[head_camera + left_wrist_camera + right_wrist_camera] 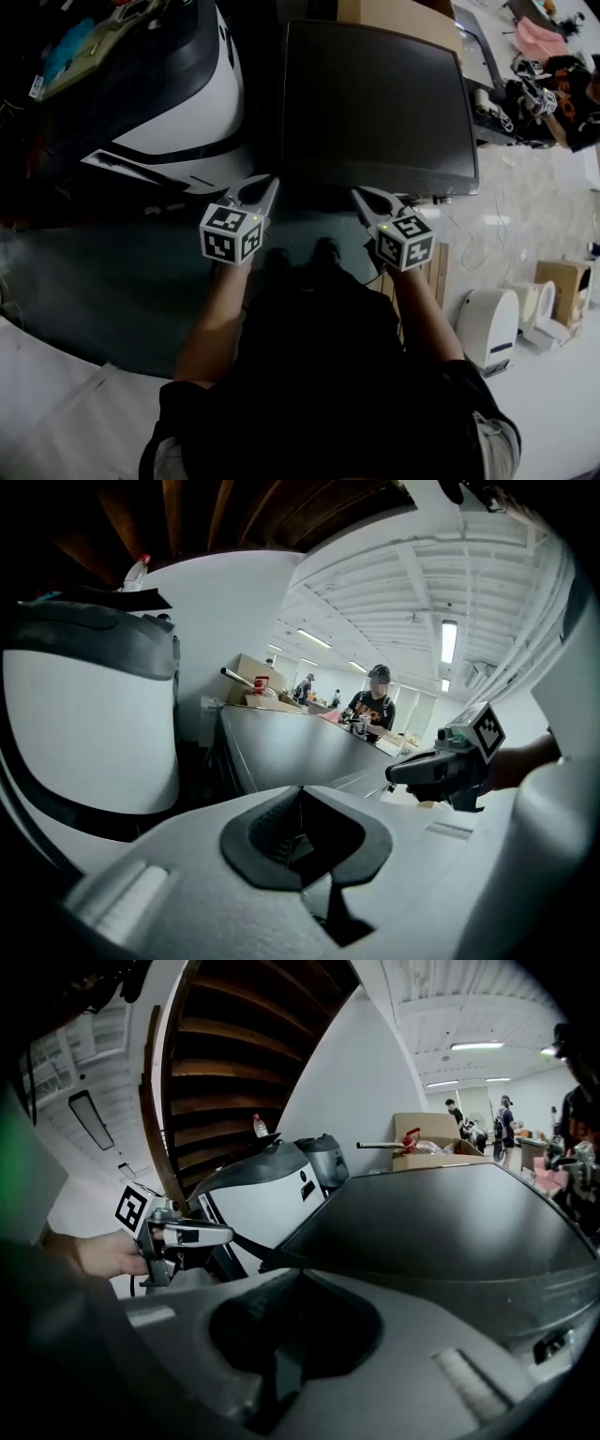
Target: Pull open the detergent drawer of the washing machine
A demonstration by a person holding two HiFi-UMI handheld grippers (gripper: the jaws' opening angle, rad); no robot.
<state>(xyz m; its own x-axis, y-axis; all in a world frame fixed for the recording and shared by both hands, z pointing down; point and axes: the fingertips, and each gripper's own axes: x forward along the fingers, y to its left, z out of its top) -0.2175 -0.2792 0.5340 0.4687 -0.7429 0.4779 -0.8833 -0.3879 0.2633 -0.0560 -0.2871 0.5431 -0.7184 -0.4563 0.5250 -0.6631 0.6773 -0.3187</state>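
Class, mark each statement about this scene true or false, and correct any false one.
1. Both grippers have their jaws together. True: the left gripper and the right gripper are both shut.
2. The left gripper holds a cloth. False: nothing is between its jaws.
3. A cardboard box sits beyond the dark-topped machine. True.
4. In the head view, the white-and-black appliance stands to the right of the dark-topped machine. False: it stands on that machine's left.
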